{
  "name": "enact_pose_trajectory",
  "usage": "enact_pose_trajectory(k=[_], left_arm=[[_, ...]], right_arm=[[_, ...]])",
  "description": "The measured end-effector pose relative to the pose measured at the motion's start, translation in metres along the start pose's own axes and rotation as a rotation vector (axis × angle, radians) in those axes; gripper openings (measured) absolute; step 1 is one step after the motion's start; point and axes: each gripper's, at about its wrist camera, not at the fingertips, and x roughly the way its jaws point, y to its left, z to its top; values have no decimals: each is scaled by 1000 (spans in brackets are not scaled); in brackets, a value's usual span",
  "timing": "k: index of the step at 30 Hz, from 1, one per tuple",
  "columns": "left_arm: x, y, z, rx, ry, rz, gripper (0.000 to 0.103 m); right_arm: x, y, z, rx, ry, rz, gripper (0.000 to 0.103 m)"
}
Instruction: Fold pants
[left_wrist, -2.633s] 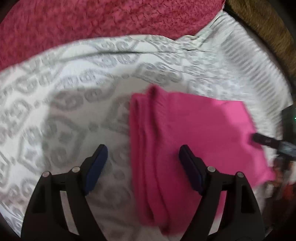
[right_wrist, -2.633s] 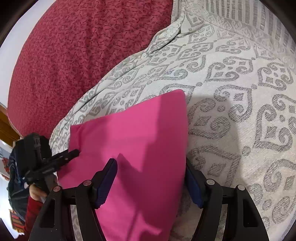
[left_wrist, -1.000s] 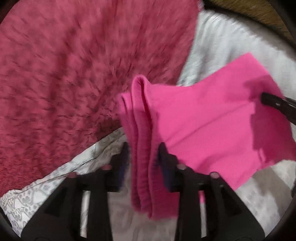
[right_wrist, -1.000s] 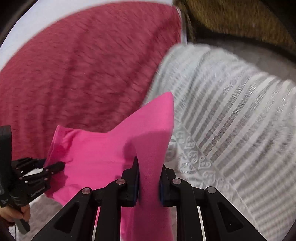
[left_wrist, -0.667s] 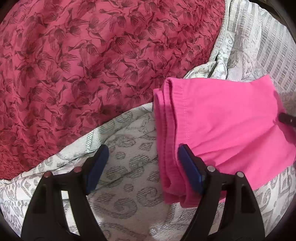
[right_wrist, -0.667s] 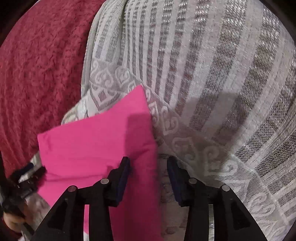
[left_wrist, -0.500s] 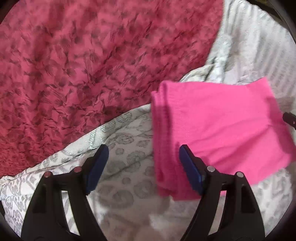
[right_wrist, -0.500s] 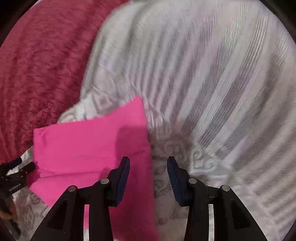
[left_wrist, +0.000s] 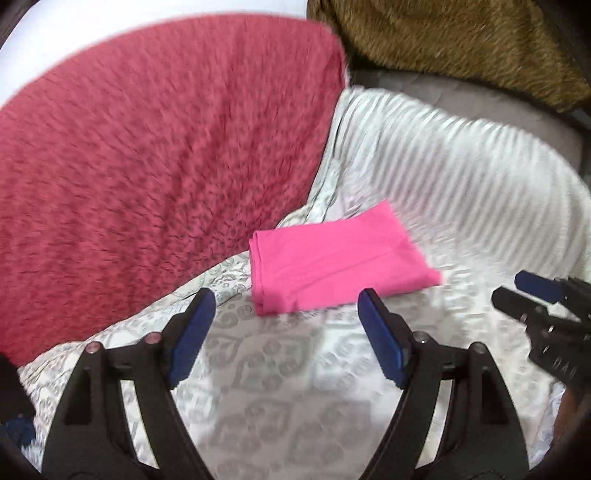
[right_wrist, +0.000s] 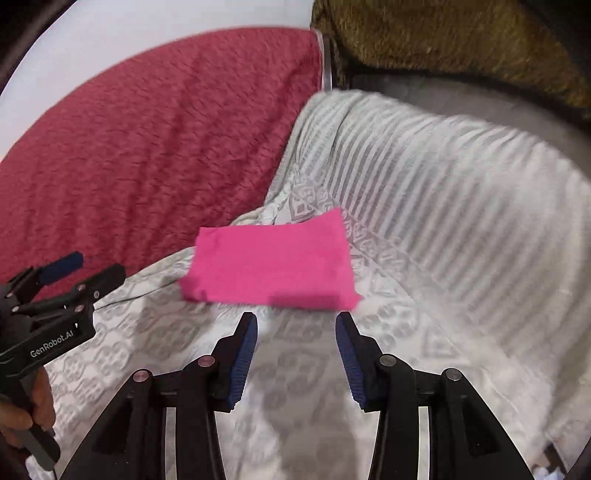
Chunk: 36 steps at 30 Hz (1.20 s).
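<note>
Motion blur smears the left wrist view, so you can't make out the weave of the red blanket (left_wrist: 155, 155) or the stripes on the white patterned bedspread (left_wrist: 303, 376). Your left gripper (left_wrist: 286, 321) and right gripper (right_wrist: 295, 328) both clamped the pink pants (left_wrist: 332, 266) a second ago; now both stand with fingers spread, holding nothing, pulled back clear of the cloth. The pants lie as a flat, smooth folded rectangle on the bedspread, just beside the blanket's edge. A brown furry throw (right_wrist: 443, 40) sits behind.
</note>
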Motion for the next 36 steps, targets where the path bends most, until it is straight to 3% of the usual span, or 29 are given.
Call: enact_pose_trajectory(k=[5,12,19,27,36], left_arm=[[-62,-17,-8,-21,-9,-7,81],[-144,-27,-46,-49,-47,4,86],[-204,-30,-64,-77,-77,7,86],[-239,-30,-76,-114,-106,11,87],[-246,-37,-77,-112,-108,10,87]], right_arm=[[-71,-2,-10,10,-14,-24,53],[-168,-3,-34,-3,-55,-44,57],[-225,3,-55,-24,-91,-21,60],[-271,9,-74,-41,-126,-32,63],[-285,9,-78,-41,-139,-42,66]])
